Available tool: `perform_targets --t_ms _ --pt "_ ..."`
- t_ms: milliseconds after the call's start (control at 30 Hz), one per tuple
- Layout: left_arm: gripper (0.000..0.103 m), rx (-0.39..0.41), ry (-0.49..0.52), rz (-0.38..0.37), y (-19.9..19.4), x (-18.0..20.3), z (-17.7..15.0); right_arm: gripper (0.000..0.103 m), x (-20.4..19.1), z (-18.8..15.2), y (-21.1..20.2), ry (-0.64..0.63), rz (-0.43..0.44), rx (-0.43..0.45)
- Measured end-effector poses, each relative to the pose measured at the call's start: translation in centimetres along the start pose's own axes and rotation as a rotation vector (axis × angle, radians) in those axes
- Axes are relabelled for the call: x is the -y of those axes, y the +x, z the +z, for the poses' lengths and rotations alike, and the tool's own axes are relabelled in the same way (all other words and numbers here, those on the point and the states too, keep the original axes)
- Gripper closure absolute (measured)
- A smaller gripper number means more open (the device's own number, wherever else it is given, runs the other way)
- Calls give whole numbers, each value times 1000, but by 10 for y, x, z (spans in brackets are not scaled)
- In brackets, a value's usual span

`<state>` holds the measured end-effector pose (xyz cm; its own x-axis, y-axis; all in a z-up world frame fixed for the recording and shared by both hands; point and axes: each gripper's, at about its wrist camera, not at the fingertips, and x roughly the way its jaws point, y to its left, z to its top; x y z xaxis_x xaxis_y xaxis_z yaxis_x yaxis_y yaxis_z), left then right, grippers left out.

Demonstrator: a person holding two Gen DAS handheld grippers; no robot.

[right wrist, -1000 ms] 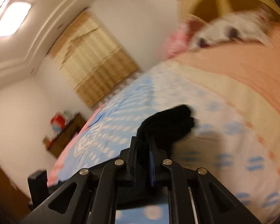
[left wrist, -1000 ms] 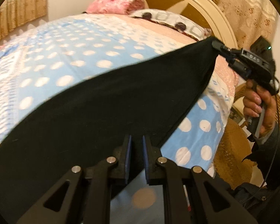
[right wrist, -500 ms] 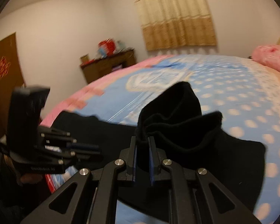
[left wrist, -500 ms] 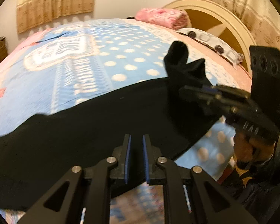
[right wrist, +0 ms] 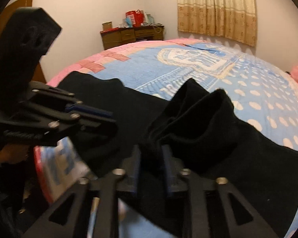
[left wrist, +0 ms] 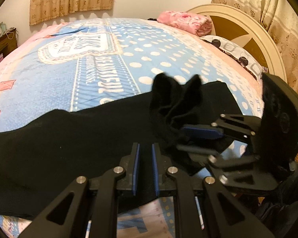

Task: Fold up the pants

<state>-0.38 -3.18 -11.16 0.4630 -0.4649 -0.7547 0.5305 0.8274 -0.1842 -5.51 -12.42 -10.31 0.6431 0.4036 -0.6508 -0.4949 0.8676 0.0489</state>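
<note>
Black pants (left wrist: 69,138) lie across my blue dotted bedspread (left wrist: 149,55), near its front edge. My left claw (left wrist: 144,170) is clamped on that edge; my right claw (right wrist: 151,170) pinches a raised bunch beside it.

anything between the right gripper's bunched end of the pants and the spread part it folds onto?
Nothing visible. The right gripper is shut on a bunched end of the black pants, raised just over the flat stretch on the bed. The left gripper, also pinching cloth, sits beside that path, not across it.
</note>
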Motion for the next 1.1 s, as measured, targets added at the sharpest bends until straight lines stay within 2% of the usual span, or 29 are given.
perform_targets --t_ms 33,133,200,267,367,433,533,667,700,733,767,800,833,867,1000,1067,1100 --pt "89 5 7 -4 -1 3 1 65 2 -2 -7 6 10 10" --pt "89 5 46 -31 0 15 8 65 11 -16 -32 24 -17 40" --pt "89 -19 67 -64 14 26 17 65 25 -26 -46 78 -29 57" --pt "89 -33 69 -53 29 30 25 65 41 -37 -60 139 -62 71" --pt "89 -61 43 -66 46 28 34 65 59 -56 -86 197 -162 101" --pt "89 -85 1 -102 54 25 37 65 66 -66 -98 216 -195 114" --pt "89 -98 -23 -107 58 25 36 65 71 -79 -109 236 -220 124" --pt "88 -85 -66 -98 52 21 40 65 79 -90 -106 291 -198 126" --pt "81 -75 -68 -89 50 21 42 65 79 -90 -106 298 -192 131" --pt "66 -71 -71 -83 49 21 42 65 79 -89 -106 302 -184 139" --pt "56 -63 -77 -72 48 21 43 65 78 -88 -106 302 -175 148" --pt "38 -56 -80 -66 48 21 45 65 77 -88 -106 299 -166 156" --pt "28 -39 -84 -46 47 21 46 65 75 -87 -105 294 -159 162" --pt "26 -27 -86 -30 47 22 47 65 73 -87 -104 288 -154 168" --pt "26 -13 -84 -28 52 25 51 65 73 -87 -104 287 -146 176" --pt "36 -15 -66 -11 57 29 53 65 76 -89 -104 295 -150 174" --pt "52 -17 -59 -14 59 31 54 65 78 -90 -104 301 -156 172"
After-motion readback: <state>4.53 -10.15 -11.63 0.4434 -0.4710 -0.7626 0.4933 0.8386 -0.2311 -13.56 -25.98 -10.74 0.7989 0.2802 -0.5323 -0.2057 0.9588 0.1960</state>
